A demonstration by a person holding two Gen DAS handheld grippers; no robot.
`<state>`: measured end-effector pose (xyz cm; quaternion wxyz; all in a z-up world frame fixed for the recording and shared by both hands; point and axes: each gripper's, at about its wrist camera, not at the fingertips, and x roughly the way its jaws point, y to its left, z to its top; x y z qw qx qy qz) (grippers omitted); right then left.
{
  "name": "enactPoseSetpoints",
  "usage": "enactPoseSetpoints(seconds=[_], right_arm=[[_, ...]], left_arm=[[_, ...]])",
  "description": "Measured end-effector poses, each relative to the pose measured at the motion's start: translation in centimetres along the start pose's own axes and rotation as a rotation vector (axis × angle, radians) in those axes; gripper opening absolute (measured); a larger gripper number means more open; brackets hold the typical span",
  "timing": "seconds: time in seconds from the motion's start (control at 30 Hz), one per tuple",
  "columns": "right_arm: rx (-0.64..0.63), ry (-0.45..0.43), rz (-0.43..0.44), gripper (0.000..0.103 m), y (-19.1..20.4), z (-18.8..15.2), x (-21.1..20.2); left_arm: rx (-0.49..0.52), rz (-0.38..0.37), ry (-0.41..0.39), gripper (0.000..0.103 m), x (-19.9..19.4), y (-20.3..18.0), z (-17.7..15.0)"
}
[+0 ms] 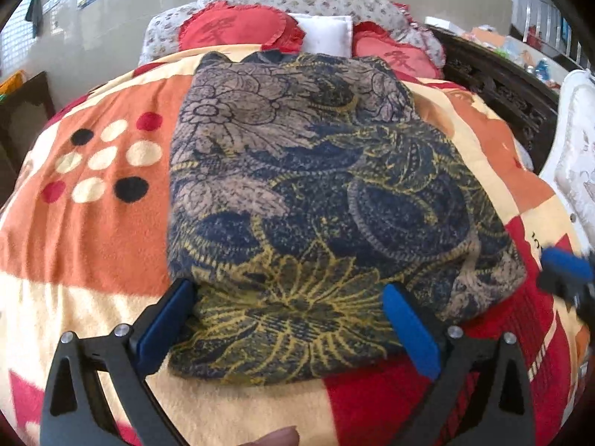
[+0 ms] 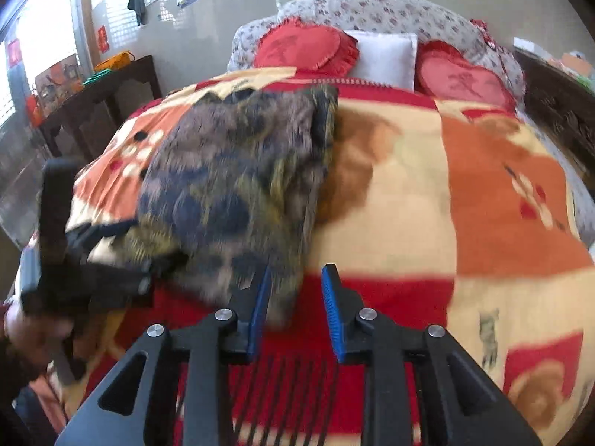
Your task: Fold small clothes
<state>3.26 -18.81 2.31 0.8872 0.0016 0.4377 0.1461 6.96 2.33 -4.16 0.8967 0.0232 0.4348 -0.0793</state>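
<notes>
Folded garment (image 1: 316,204) between left gripper (image 1: 290,323) fingers

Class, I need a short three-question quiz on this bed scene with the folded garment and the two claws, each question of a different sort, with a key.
1. True or false: the left claw stands wide open around the near edge of the patterned garment.
2. What lies between the two red cushions at the head of the bed? A) white pillow B) towel C) book
3. Fill in: the garment lies on a ____ blanket.

Key: 1 true; 2 A, the white pillow; 3 patchwork-patterned orange, cream and red.
</notes>
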Motion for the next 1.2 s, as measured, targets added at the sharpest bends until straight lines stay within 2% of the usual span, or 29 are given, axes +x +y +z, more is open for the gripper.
enactPoseSetpoints(seconds=[0.23,0.37,0.53,1.03,1.13,1.2], right_arm=[[-0.036,-0.031,0.010,0.023,0.7,-0.9,-3.9],[-0.068,-0.070,-0.025,0.023,1.1,-0.4,-5.4],[-0.063,-0.080,-0.034,0.023,1.2,0.1,-5.8],[-0.072,-0.109,-0.023,0.023,1.7,0.6,-6.9],[-0.072,-0.114,-0.024,0.023,1.8,0.6,-7.0],[-0.070,-0.109,-0.026,0.023,1.8,0.6,-7.0]], left_arm=[[-0.030,0.109,0.038,0.103,-5.0,-2.1,-0.5],[-0.070,0.084,0.049,0.103,-6.8,-2.1,-0.5],[-0.083,0.092,0.036,0.103,-7.8,-1.5,-0.2],[-0.109,0.087,0.059,0.103,-7.6,-0.5,-0.5],[-0.130,0.064,0.049,0.103,-7.8,-0.5,-0.5],[-0.124,0.081,0.039,0.103,-7.8,-0.5,-0.5]])
